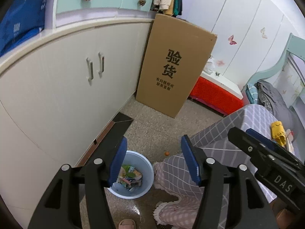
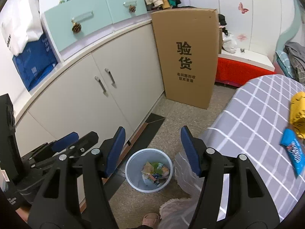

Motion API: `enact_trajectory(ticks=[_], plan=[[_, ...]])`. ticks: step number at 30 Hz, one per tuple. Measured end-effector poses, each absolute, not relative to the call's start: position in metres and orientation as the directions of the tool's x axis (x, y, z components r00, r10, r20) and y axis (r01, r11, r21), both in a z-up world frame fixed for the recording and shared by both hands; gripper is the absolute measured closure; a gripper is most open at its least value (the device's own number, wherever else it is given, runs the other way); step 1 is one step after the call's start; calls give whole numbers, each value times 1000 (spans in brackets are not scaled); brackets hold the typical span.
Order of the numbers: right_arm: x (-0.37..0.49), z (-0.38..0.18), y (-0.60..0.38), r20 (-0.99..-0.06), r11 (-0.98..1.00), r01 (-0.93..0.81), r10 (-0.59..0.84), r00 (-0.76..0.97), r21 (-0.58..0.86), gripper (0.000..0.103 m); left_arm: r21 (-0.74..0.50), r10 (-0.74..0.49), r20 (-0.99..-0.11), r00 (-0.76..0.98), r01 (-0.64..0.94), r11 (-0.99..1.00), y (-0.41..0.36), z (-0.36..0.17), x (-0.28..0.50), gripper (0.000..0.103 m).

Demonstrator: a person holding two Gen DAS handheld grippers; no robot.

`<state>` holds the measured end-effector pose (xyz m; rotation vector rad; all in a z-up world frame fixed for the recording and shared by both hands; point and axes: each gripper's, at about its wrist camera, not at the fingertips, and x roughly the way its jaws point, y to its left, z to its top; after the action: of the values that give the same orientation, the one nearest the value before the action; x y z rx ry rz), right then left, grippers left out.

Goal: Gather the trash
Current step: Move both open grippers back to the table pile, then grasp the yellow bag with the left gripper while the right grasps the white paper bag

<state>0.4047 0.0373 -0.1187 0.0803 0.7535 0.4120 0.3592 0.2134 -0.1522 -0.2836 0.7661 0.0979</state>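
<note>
Both grippers hang released and empty: left gripper (image 1: 153,158), right gripper (image 2: 152,148). Just below and ahead of their blue pads, the pale blue bin (image 1: 147,164) sits on the floor, wrappers (image 2: 155,171) piled inside, perhaps snack packets; the left pad hides part of its rim. Cabinet (image 1: 57,99) left, checked tablecloth (image 2: 263,114) right, bare floor ahead up to the cardboard box (image 2: 186,57).

Even, bright indoor light, soft shadows (fisheye bends the edges), perhaps slight blur throughout.
</note>
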Motion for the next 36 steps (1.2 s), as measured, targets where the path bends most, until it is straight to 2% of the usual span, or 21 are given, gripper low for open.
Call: enact_trajectory(ticks=[10, 17, 25, 32, 36], plan=[[372, -86, -66, -588, 937, -240, 347, 730, 255, 41, -155, -70, -650, 757, -42, 987, 121, -110, 344, 39], [354, -80, -171, -568, 957, -106, 247, 785, 270, 38, -34, -139, -664, 735, 156, 987, 6, -101, 352, 37], [356, -100, -286, -618, 958, 89, 103, 779, 273, 36, 150, -126, -706, 696, 321, 935, -104, -121, 380, 37], [374, -121, -343, -658, 943, 173, 61, 750, 285, 33, 298, -44, -699, 714, 346, 890, -145, -133, 416, 37], [389, -129, -353, -682, 941, 189, 58, 729, 282, 31, 328, -36, -699, 714, 365, 871, -157, -137, 433, 38]])
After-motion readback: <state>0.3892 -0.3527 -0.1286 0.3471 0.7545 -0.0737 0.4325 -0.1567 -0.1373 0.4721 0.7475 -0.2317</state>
